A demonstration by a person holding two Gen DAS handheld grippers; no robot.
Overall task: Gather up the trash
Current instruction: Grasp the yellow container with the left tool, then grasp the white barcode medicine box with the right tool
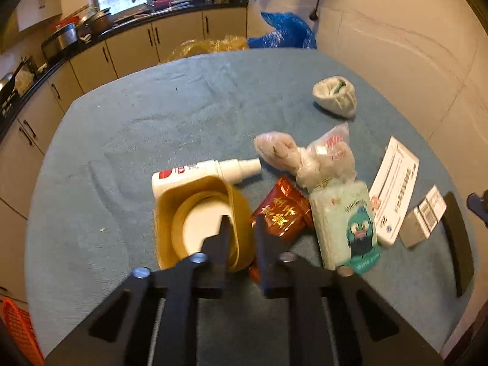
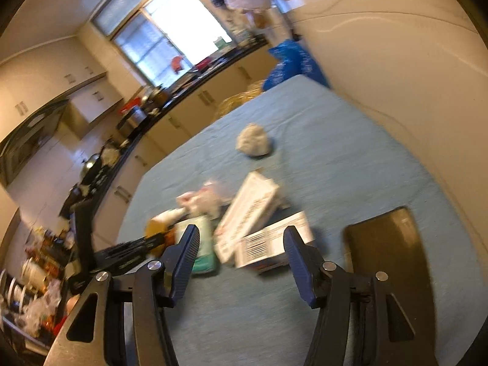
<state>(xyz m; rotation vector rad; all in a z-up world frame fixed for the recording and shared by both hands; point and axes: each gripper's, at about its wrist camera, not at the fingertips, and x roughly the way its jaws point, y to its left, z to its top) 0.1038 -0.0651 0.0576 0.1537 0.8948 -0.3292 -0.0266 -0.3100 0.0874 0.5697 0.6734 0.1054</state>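
left gripper point(image 1: 241, 228): closed on rim of yellow paper tape loop point(image 1: 201, 219) | right gripper point(image 2: 241, 238): held wide, empty, before barcode box point(image 2: 274, 244) | blue-clothed table point(image 1: 152, 122), kitchen cupboards point(image 1: 128, 48) behind tape

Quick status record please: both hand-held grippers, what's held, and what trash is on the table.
left hand-held gripper: shut on the wall of the yellow tape roll
right hand-held gripper: open, empty, facing the barcode box
table: blue cloth cover
loose trash: spray bottle, red packet, tissue pack, plastic bag, white box, crumpled wad
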